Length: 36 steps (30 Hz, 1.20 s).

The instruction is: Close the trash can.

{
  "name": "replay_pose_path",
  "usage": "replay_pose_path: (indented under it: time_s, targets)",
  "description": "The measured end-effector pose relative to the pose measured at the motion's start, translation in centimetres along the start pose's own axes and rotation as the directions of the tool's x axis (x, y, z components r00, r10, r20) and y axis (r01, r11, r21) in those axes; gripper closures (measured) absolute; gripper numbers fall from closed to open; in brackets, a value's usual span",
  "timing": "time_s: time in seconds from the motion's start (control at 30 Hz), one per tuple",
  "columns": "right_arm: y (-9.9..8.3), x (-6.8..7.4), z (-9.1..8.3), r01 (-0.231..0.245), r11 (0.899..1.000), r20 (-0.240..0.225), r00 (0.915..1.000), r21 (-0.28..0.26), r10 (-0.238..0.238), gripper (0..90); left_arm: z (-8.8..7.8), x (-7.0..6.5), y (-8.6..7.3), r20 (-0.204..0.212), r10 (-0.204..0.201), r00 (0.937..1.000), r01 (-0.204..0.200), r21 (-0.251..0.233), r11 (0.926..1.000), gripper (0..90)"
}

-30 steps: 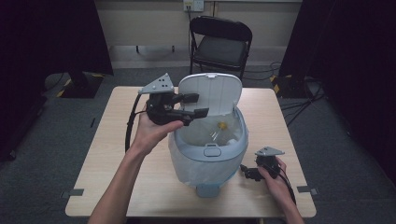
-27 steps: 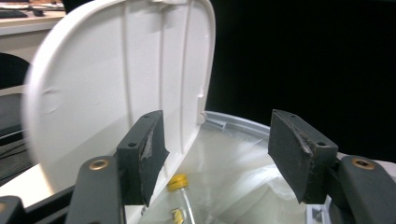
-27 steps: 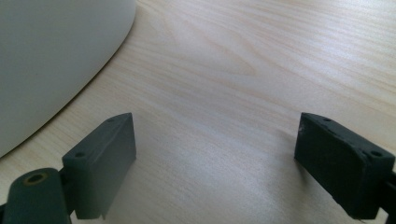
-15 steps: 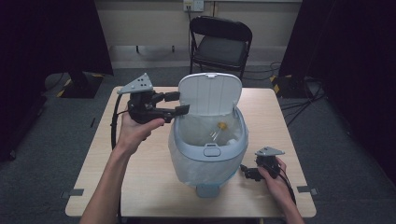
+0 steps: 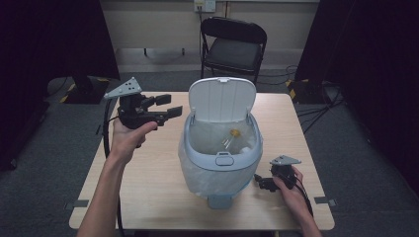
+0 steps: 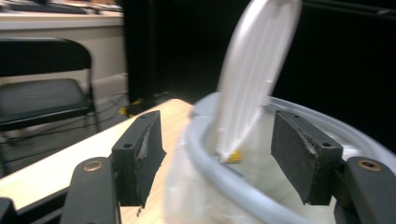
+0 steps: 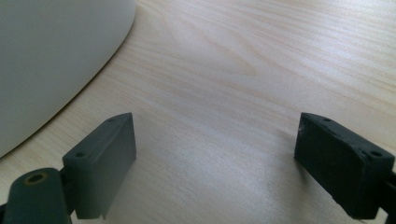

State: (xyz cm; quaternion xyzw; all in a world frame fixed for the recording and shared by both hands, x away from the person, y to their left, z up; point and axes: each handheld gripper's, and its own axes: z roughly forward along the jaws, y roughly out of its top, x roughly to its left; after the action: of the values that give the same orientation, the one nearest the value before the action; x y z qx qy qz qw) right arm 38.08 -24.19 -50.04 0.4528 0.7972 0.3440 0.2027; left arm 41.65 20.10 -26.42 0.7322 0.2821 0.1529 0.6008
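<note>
Bin [image 5: 220, 163] lid up | left gripper [image 5: 165, 106] at its 9 o'clock, fingers wide, empty | right gripper [image 5: 260, 183] on worktop [image 5: 148, 177], fingers wide | next, likely: close lid [image 5: 222, 98]

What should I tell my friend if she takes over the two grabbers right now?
Left gripper: held in the air left of the bin, jaws open, nothing between them.
Right gripper: resting low on the table by the bin's right side, jaws open and empty.
Bin: middle of the table, lid standing up, clear liner inside, a few small bits including a yellow piece at the bottom.
Done: the lid is open and bits lie inside.
Left: probably closing the lid, but that is only a guess.
</note>
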Motion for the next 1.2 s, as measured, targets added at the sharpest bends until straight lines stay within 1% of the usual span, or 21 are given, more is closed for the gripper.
replay_pose_path:
  time_s: [0.07, 0.1, 0.13, 0.2, 0.23, 0.27, 0.4, 0.5, 0.53, 0.57, 0.6, 0.63, 0.7, 0.77, 0.8, 0.9, 0.93, 0.97, 1.03, 1.13, 1.2]
  targets:
    - [0.0, 0.0, 0.0, 0.0, 1.0, 0.0, 1.0, 0.0, 0.0, 11.7, 0.0, 0.4, 0.1, -0.016, -0.009, 0.9998, 0.009, 0.005, 0.9999, 32.8]
    - [0.0, 0.0, 0.0, 0.0, 1.0, 0.0, 1.0, 0.0, 0.0, 11.7, -0.1, 0.6, 0.1, -0.041, -0.01, 0.9991, 0.011, 0.005, 0.9999, 32.6]
    - [0.0, 0.0, 0.0, 0.0, 1.0, 0.0, 1.0, 0.0, 0.0, 11.6, -0.1, 0.7, 0.2, -0.053, -0.017, 0.9985, 0.017, -0.002, 0.9998, 31.9]
    - [0.0, 0.0, 0.0, 0.0, 1.0, 0.0, 1.0, 0.0, 0.0, 11.6, 0.0, 0.8, 0.3, -0.122, 0.009, 0.9925, -0.006, 0.029, 0.9996, 31.2]
    - [0.0, 0.0, 0.0, 0.0, 1.0, 0.0, 1.0, 0.0, 0.0, 11.6, 0.1, 0.9, 0.4, -0.119, 0.008, 0.9928, -0.004, 0.034, 0.9994, 30.1]
    - [0.0, 0.0, 0.0, 0.0, 1.0, 0.0, 1.0, 0.0, 0.0, 11.7, 0.1, 1.1, 0.5, -0.106, 0.004, 0.9943, -0.001, 0.027, 0.9996, 29.7]
    - [0.0, 0.0, 0.0, 0.0, 1.0, 0.0, 1.0, 0.0, 0.0, 11.6, 0.2, 1.9, 1.1, -0.123, -0.02, 0.9921, 0.019, -0.004, 0.9998, 29.5]
    - [0.0, 0.0, 0.0, 0.0, 1.0, 0.0, 1.0, 0.0, 0.0, 11.6, 0.5, 2.6, 1.6, -0.129, -0.055, 0.9901, 0.052, -0.026, 0.9983, 29.1]
    - [0.0, 0.0, 0.0, 0.0, 1.0, 0.001, 1.0, 0.0, 0.0, 11.6, 0.5, 2.8, 1.7, -0.128, -0.058, 0.9901, 0.054, -0.031, 0.9981, 28.7]
    - [0.0, 0.0, 0.0, -0.002, 1.0, 0.001, 1.0, 0.0, 0.002, 11.6, 0.6, 2.9, 2.0, -0.146, -0.051, 0.9879, 0.047, -0.03, 0.9984, 28.7]
    - [0.0, 0.0, 0.0, -0.003, 1.0, 0.001, 1.0, 0.0, 0.003, 11.6, 0.7, 2.9, 2.2, -0.176, -0.044, 0.9833, 0.04, -0.026, 0.9989, 28.6]
    - [0.0, 0.1, 0.0, -0.005, 1.0, 0.002, 1.0, 0.001, 0.005, 11.7, 0.8, 3.0, 2.6, -0.173, -0.048, 0.9838, 0.043, -0.034, 0.9985, 27.7]
    - [0.0, 0.1, 0.0, -0.005, 1.0, 0.002, 1.0, 0.001, 0.005, 11.7, 0.9, 3.1, 3.0, -0.128, -0.068, 0.9894, 0.063, -0.046, 0.997, 26.3]
    - [0.0, 0.1, 0.0, -0.006, 1.0, 0.002, 1.0, 0.001, 0.006, 11.6, 1.2, 3.2, 3.4, -0.141, -0.066, 0.9878, 0.058, -0.058, 0.9966, 26.5]
    - [0.0, 0.1, 0.0, -0.006, 1.0, 0.002, 1.0, 0.001, 0.006, 11.6, 1.4, 3.2, 3.6, -0.137, -0.067, 0.9883, 0.06, -0.058, 0.9965, 26.5]
    - [0.0, 0.1, 0.0, -0.006, 1.0, 0.002, 1.0, 0.001, 0.006, 11.6, 2.2, 3.4, 4.2, -0.101, -0.09, 0.9908, 0.086, -0.051, 0.995, 25.9]
    - [0.0, 0.1, 0.0, -0.006, 1.0, 0.002, 1.0, 0.001, 0.006, 11.6, 2.4, 3.3, 4.4, -0.082, -0.097, 0.992, 0.093, -0.047, 0.9946, 25.9]
    - [0.0, 0.1, 0.0, -0.005, 1.0, 0.001, 1.0, 0.001, 0.005, 11.6, 2.7, 3.2, 4.5, -0.071, -0.097, 0.9927, 0.094, -0.044, 0.9946, 25.9]
    - [0.0, 0.1, 0.0, -0.005, 1.0, 0.001, 1.0, 0.001, 0.005, 11.6, 3.2, 2.8, 4.7, -0.074, -0.082, 0.9938, 0.079, -0.042, 0.9959, 25.6]
    - [0.0, 0.1, 0.0, -0.005, 1.0, 0.002, 1.0, 0.001, 0.005, 11.6, 3.8, 2.5, 4.7, -0.043, -0.086, 0.9954, 0.084, -0.044, 0.9955, 24.8]
    - [0.0, 0.1, 0.0, -0.005, 1.0, 0.002, 1.0, 0.001, 0.005, 11.6, 4.1, 2.3, 4.8, -0.041, -0.079, 0.996, 0.078, -0.036, 0.9963, 24.4]
